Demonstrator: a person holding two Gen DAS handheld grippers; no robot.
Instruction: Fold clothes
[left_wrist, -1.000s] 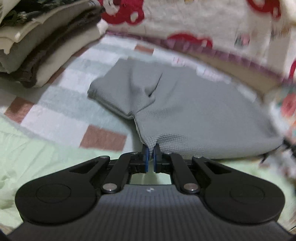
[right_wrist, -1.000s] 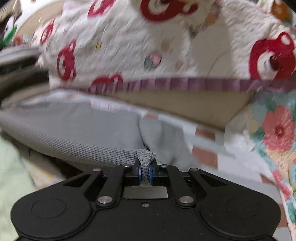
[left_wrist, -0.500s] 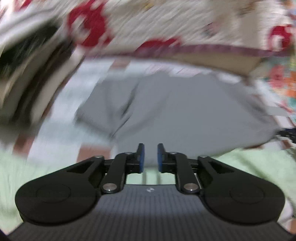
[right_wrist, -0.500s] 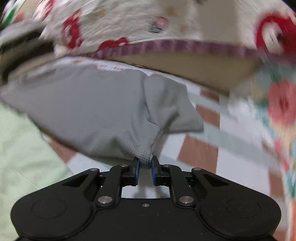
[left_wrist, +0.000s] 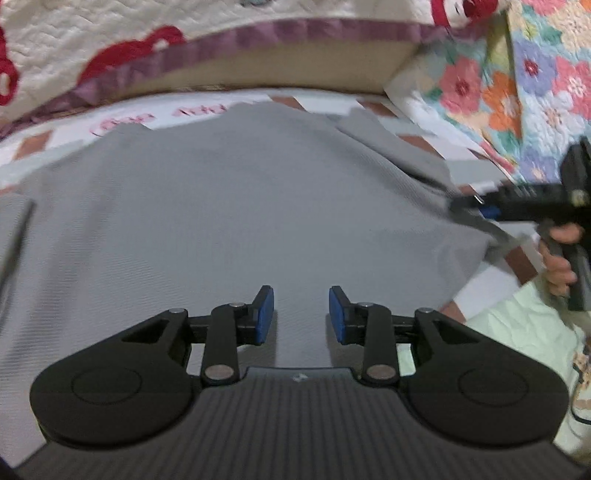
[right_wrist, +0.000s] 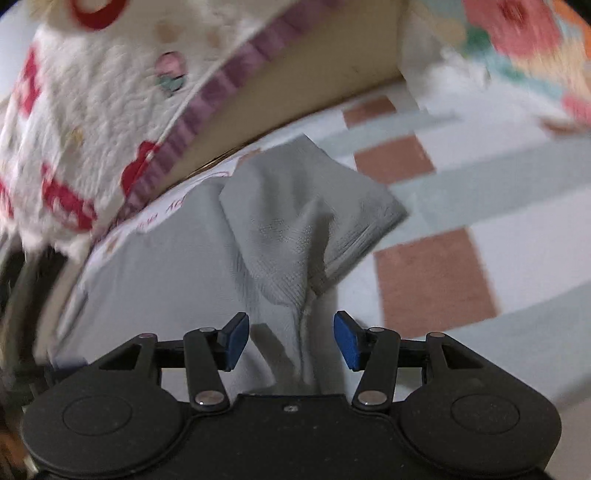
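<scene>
Nearest you, your left gripper (left_wrist: 301, 315) has just been opening; its blue pads (left_wrist: 264, 314) stand apart over the grey waffle-knit garment (left_wrist: 229, 206), gripping nothing. Your right gripper (right_wrist: 290, 341) has also been opening, wider, and a ridge of the same cloth runs between its pads without being pinched. The garment lies spread on the checked bedsheet of pale green, white and brick-red squares (right_wrist: 436, 280), its short sleeve (right_wrist: 314, 206) flopped out towards the sheet's far side, near the white quilt with red shapes and a purple border (left_wrist: 110, 44). In the left wrist view your right hand (left_wrist: 559, 258) shows at the garment's right edge. The risk, as I judge it: the bunched seam under your right gripper and that loose sleeve will spoil the next fold unless smoothed, and closing too shallowly could pinch one layer only, or the sheet beneath.
</scene>
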